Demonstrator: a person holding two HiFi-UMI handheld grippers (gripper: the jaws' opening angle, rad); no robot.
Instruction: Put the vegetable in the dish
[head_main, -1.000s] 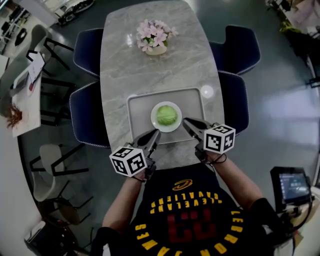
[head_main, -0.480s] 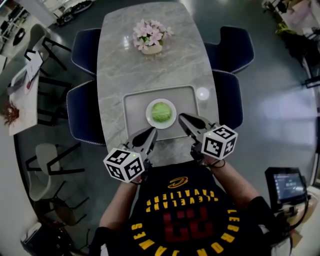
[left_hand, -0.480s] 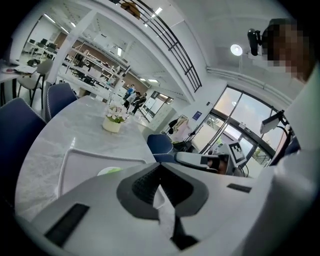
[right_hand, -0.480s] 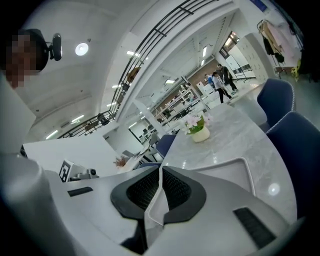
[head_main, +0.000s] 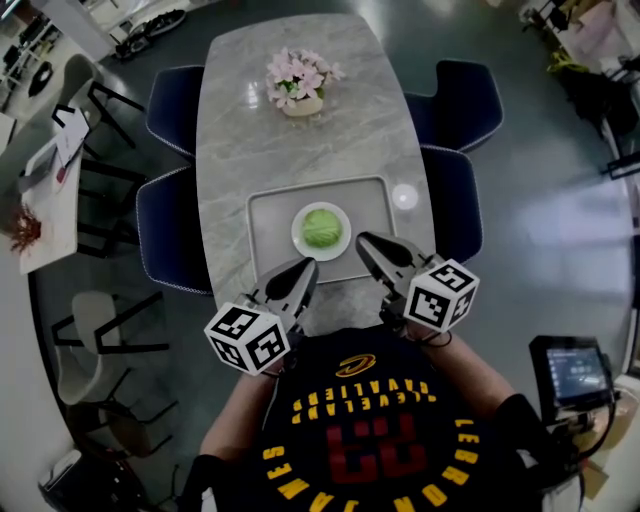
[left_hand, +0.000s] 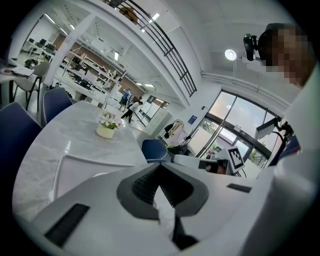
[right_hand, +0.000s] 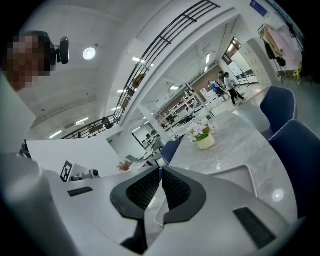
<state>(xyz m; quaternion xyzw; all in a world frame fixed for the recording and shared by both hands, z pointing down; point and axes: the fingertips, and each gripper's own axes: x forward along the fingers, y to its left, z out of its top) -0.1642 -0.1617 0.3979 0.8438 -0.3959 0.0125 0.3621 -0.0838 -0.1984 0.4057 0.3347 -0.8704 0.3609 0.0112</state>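
A green cabbage (head_main: 322, 227) lies in a small white dish (head_main: 300, 236). The dish stands in the middle of a grey tray (head_main: 270, 215) on the marble table (head_main: 240, 120). My left gripper (head_main: 308, 266) is at the tray's near edge, left of the dish, with its jaws shut on nothing. My right gripper (head_main: 362, 240) is at the near right of the dish, also shut and empty. Neither touches the dish. In the left gripper view the jaws (left_hand: 159, 167) meet above the tray's rim (left_hand: 60, 165). The right gripper view shows closed jaws (right_hand: 161, 170) too; the cabbage is hidden in both.
A pot of pink flowers (head_main: 300, 80) stands at the table's far end. A small white round thing (head_main: 404, 196) lies right of the tray. Dark blue chairs (head_main: 165, 225) (head_main: 455, 200) line both sides. A screen (head_main: 572, 370) sits at the lower right.
Both grippers have drawn back a little toward the person, away from the dish. The cabbage and dish have not moved on the tray.
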